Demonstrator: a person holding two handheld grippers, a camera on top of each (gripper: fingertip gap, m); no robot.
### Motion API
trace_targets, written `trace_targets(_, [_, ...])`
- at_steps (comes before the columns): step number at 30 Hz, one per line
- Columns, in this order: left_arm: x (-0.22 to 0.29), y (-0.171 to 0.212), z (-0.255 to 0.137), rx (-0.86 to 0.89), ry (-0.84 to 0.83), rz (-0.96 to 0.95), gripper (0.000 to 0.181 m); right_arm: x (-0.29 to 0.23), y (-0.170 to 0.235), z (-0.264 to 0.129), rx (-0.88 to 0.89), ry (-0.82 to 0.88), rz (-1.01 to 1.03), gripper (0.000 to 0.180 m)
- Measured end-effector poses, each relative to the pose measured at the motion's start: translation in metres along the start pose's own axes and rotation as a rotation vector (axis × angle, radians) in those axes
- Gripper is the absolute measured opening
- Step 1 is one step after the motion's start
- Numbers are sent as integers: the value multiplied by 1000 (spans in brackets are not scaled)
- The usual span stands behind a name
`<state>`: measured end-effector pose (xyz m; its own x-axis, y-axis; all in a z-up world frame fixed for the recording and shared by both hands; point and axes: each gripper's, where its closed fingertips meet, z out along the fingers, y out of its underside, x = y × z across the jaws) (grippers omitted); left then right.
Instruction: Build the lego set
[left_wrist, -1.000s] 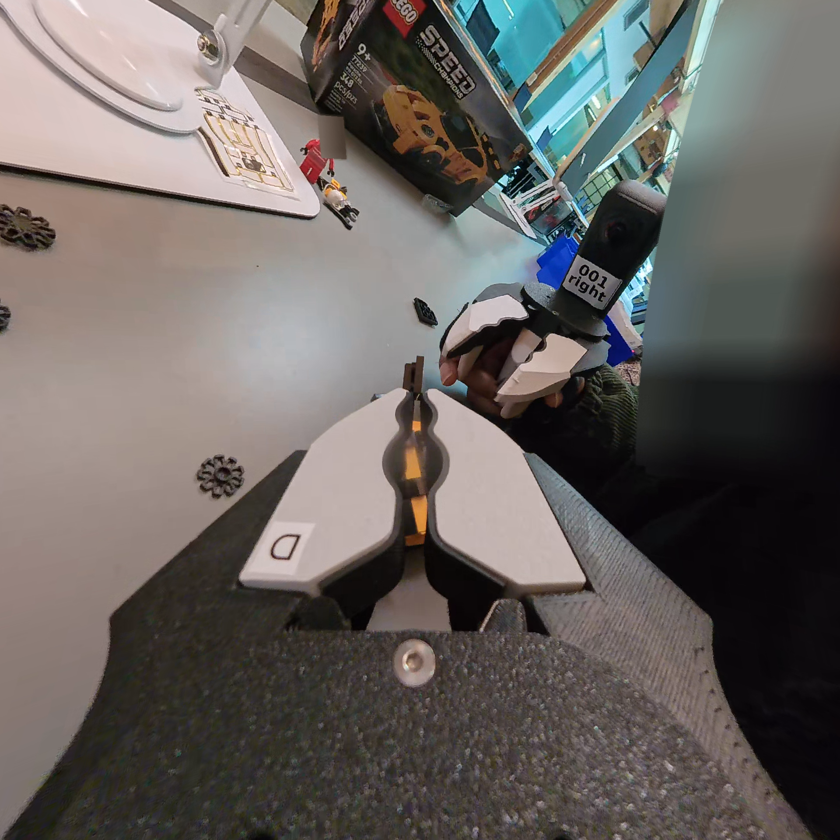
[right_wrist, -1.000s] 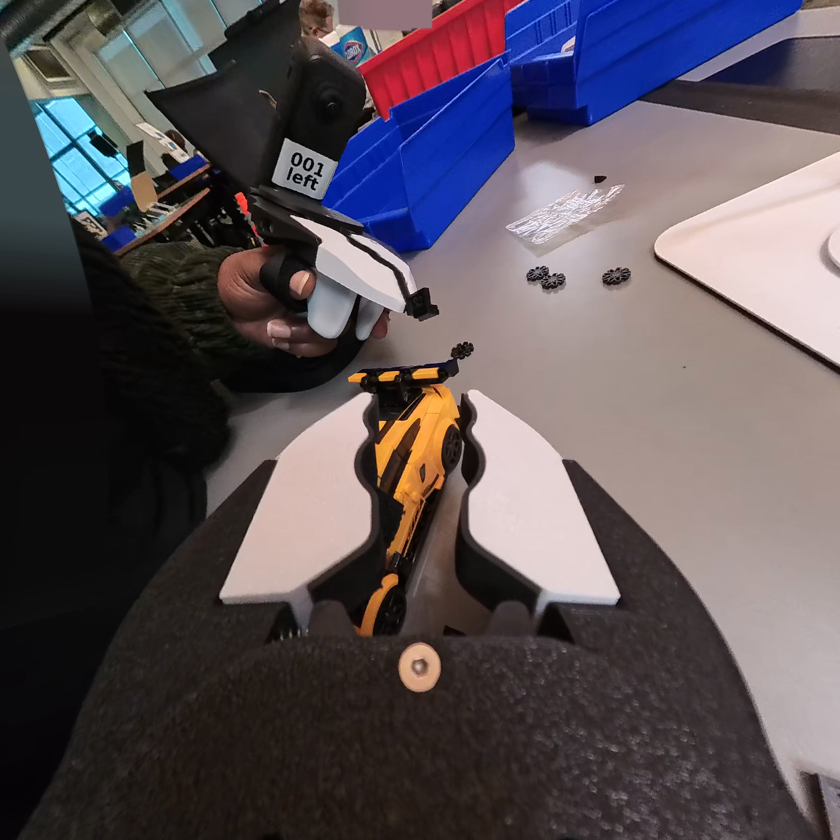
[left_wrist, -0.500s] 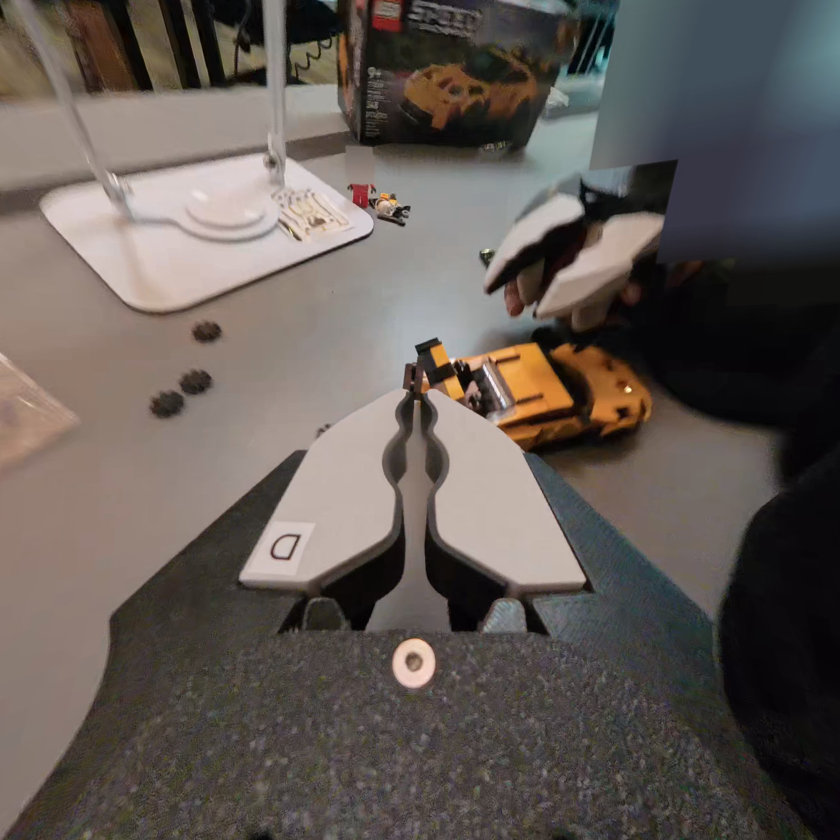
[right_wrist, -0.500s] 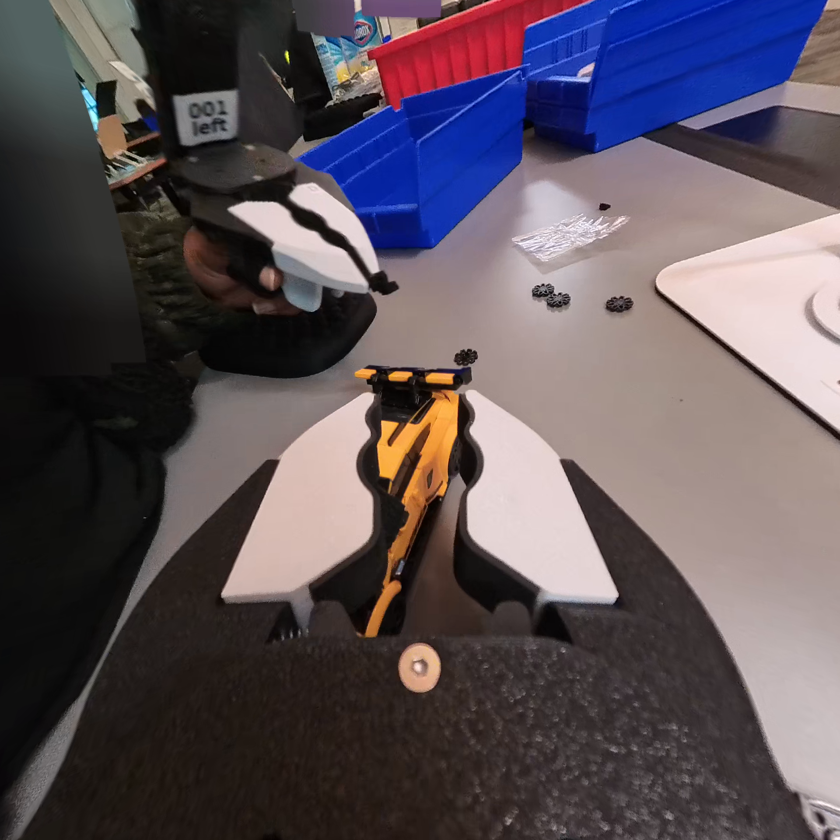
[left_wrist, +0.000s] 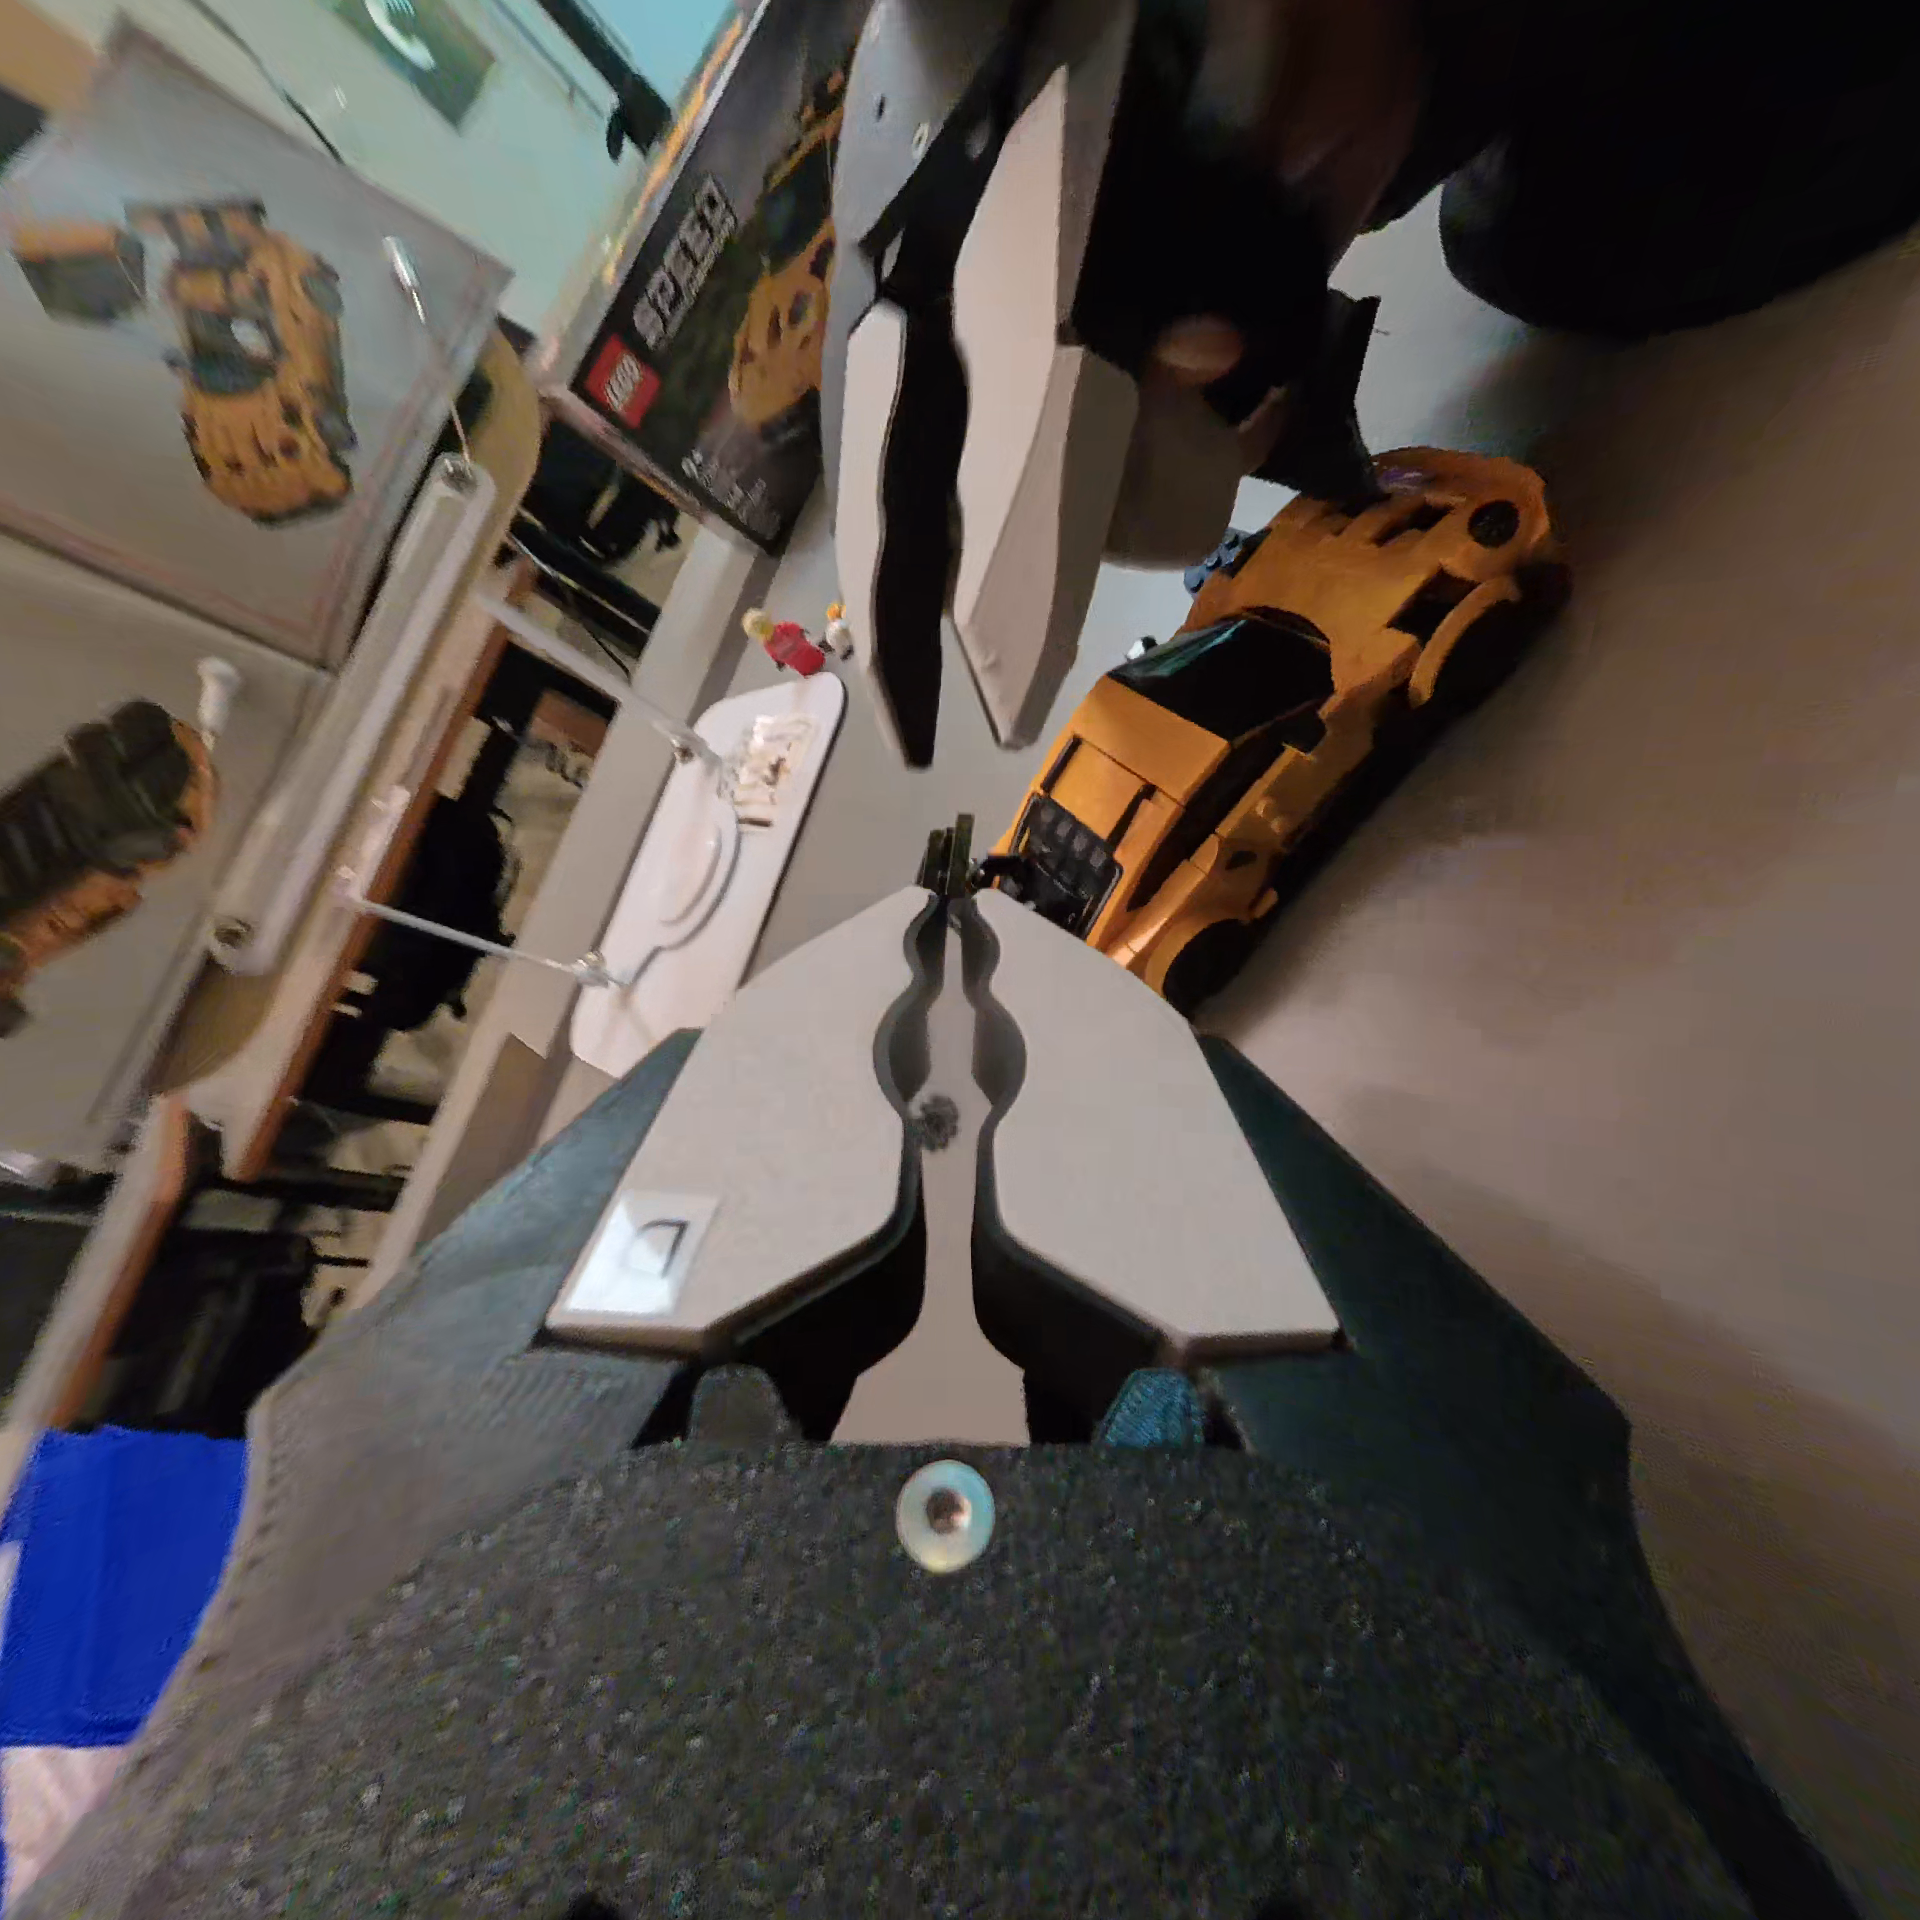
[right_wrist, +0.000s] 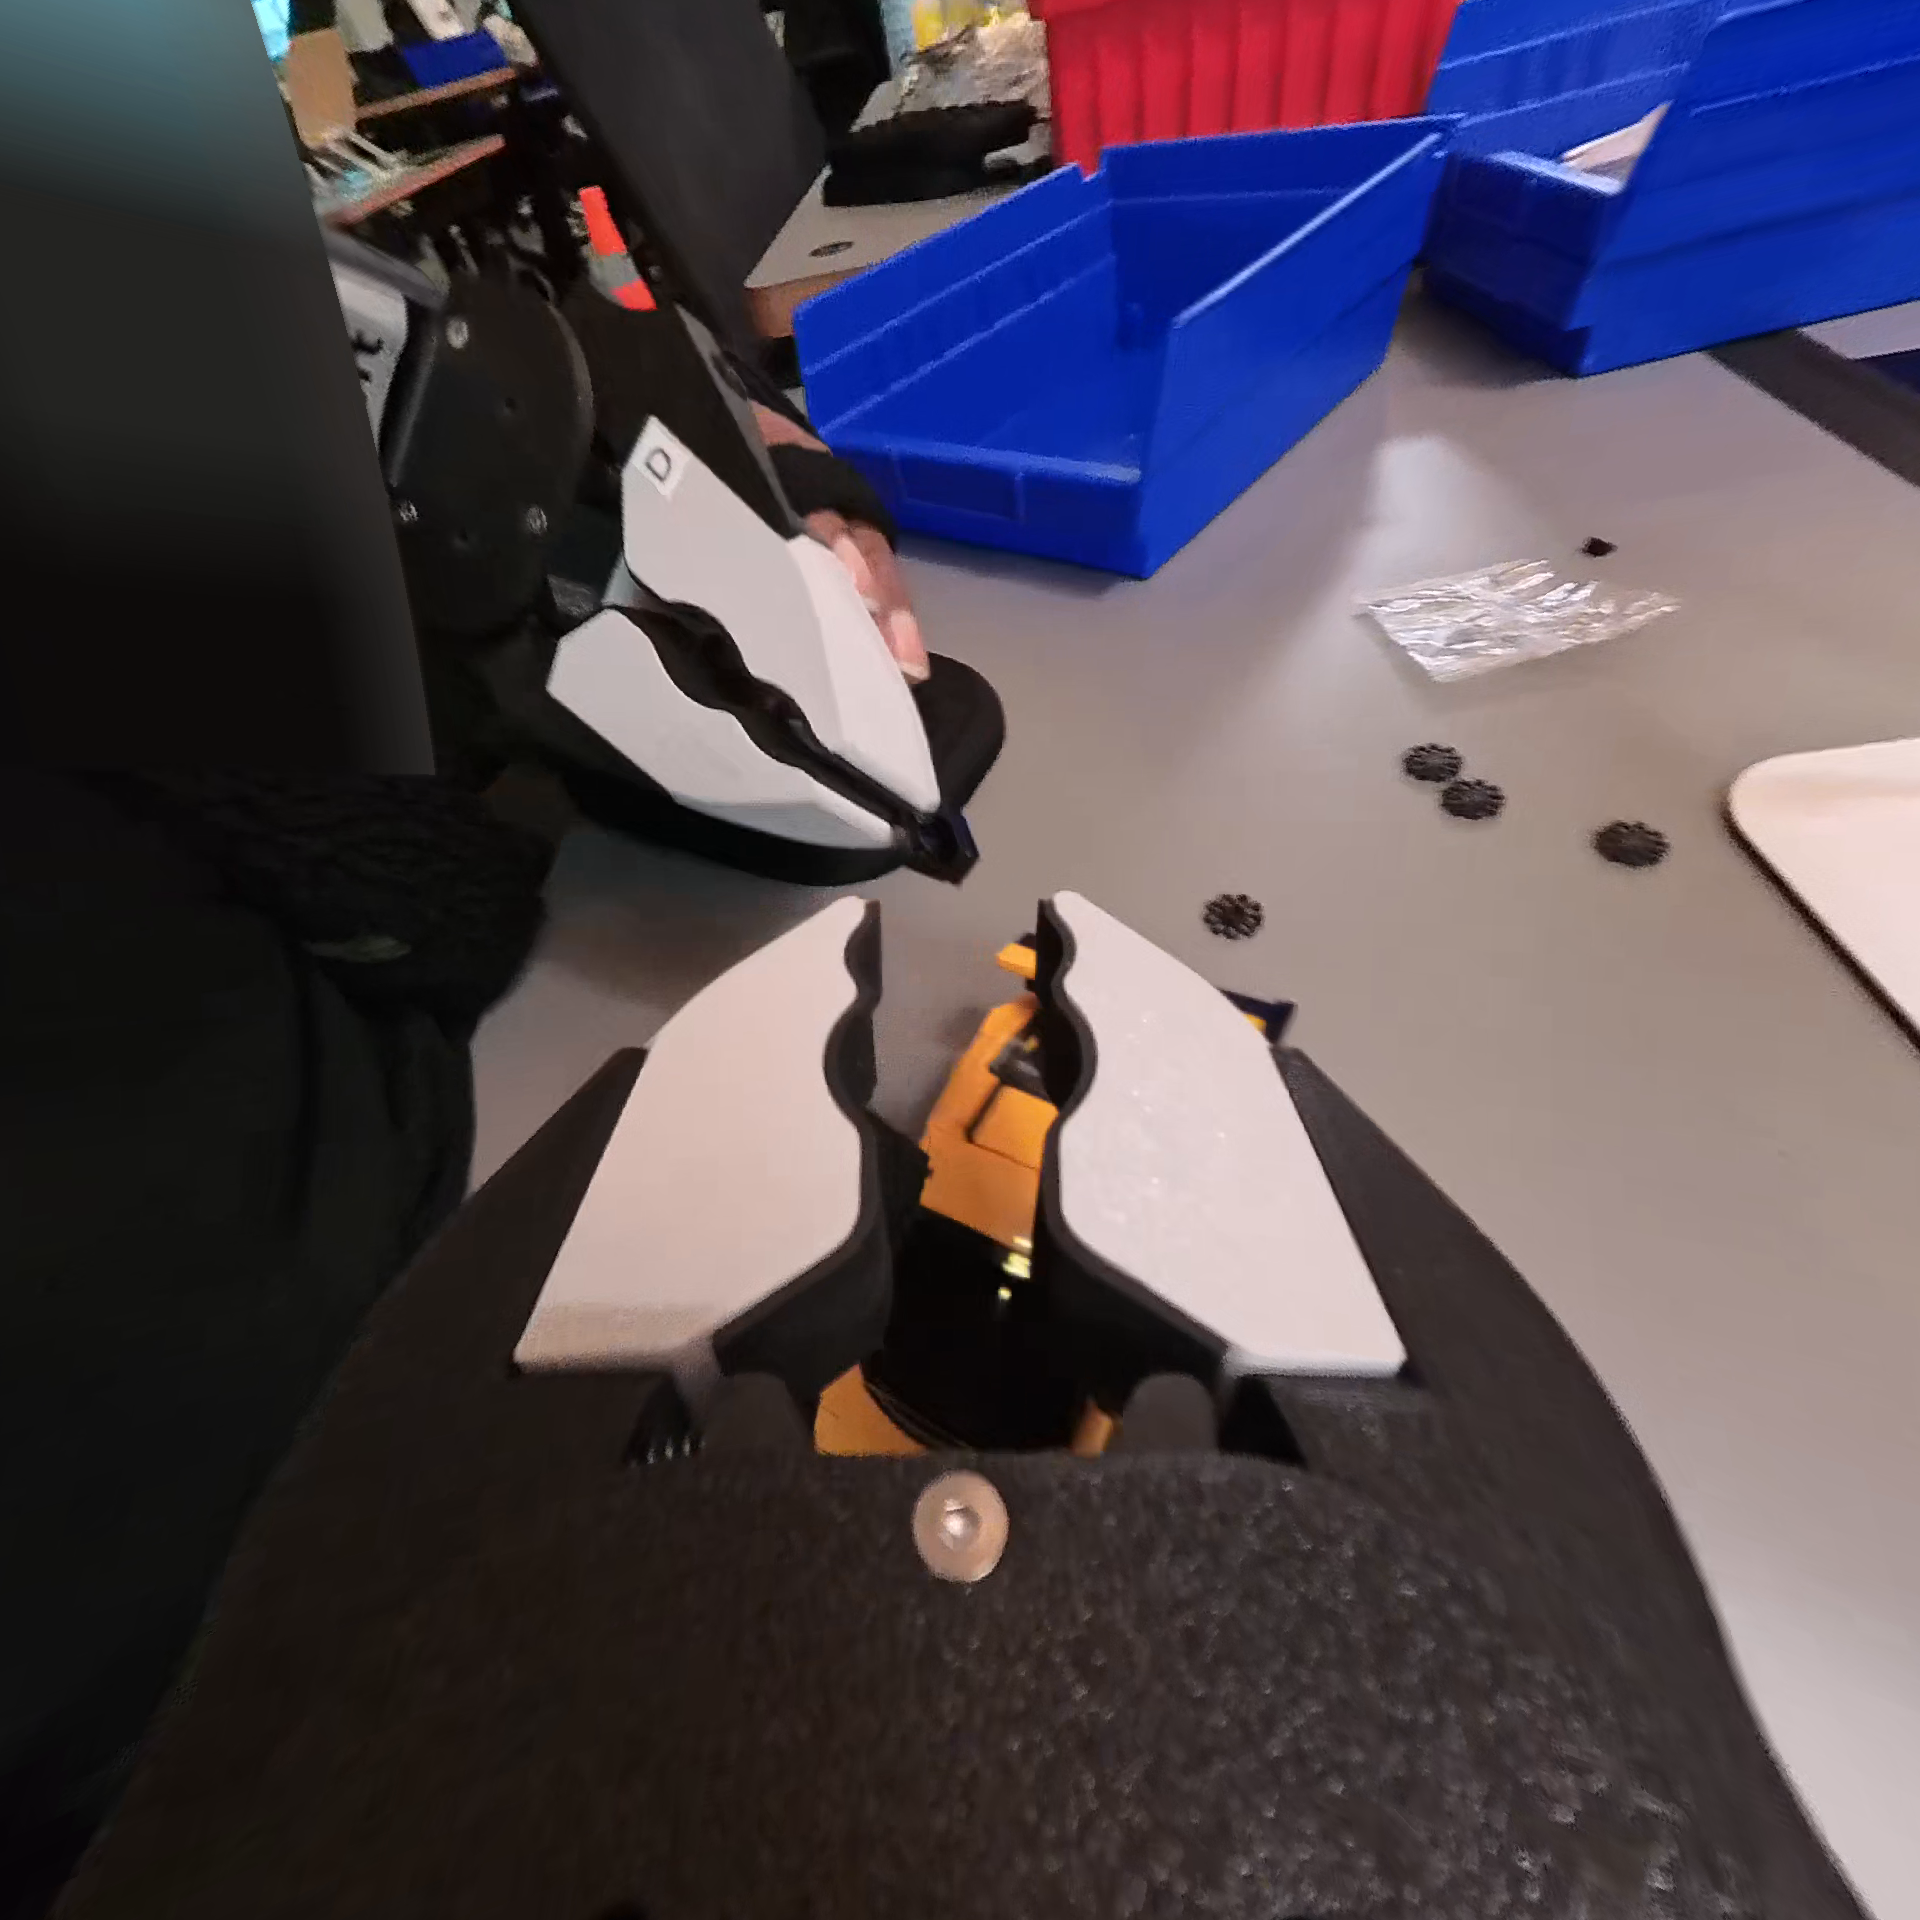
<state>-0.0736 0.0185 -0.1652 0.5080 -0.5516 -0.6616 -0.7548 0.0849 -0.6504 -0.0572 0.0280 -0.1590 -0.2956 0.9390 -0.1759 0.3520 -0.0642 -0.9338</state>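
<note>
Grey tabletop (right_wrist: 1403, 1091) is carrying the dark printed set box (left_wrist: 707, 343) and the yellow lego car (left_wrist: 1299, 727). It is now sitting on its wheels, since the right hand-held gripper (right_wrist: 954, 909) has just released it. Car looks freed for part fitting. Left hand-held gripper (left_wrist: 951, 896) is still clenching a tiny black lego piece (left_wrist: 951, 847) by the car's rear. Box branding and the finger sticker (left_wrist: 639, 1247) are not being transcribed.

Each camera sat behind its own claw, looking forward along the fingers. The left view was rolled sideways; the right looked level. Both shared the yellow car (left_wrist: 1288, 727) up close on the desk (right_wrist: 1351, 935).
</note>
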Motion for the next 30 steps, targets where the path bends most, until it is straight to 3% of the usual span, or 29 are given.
trace_targets(4, [-2, -8, -3, 17, -66, 160, 2, -9, -9, 11, 3, -46, 60, 28])
trace_targets(7, [-2, -12, -7, 32, -84, 209, 3, -14, -11, 15, 9, -75, 98, 15])
trace_targets(11, [-6, -15, -12, 52, -134, 243, 3, -16, -14, 16, 13, -86, 108, 15])
trace_targets(13, [-8, -19, -15, 67, -163, 260, 3, -18, -13, 17, 5, -87, 104, 27])
trace_targets(15, [-8, -20, -16, 75, -165, 263, 3, -22, -14, 17, 16, -105, 107, 21])
trace_targets(20, [-7, -22, -16, 97, -157, 230, 3, -21, -16, 15, 35, -33, -44, 14])
trace_targets(23, [-1, -15, -17, 149, -27, -15, 16, -19, -11, 11, 19, 27, -240, 14])
trace_targets(28, [-6, -19, -25, 287, 318, -743, 18, -22, -8, 8, 41, 62, -497, 14])
trace_targets(30, [-4, -20, -24, 299, 424, -941, 19, -27, -11, 9, 62, 60, -562, 14])
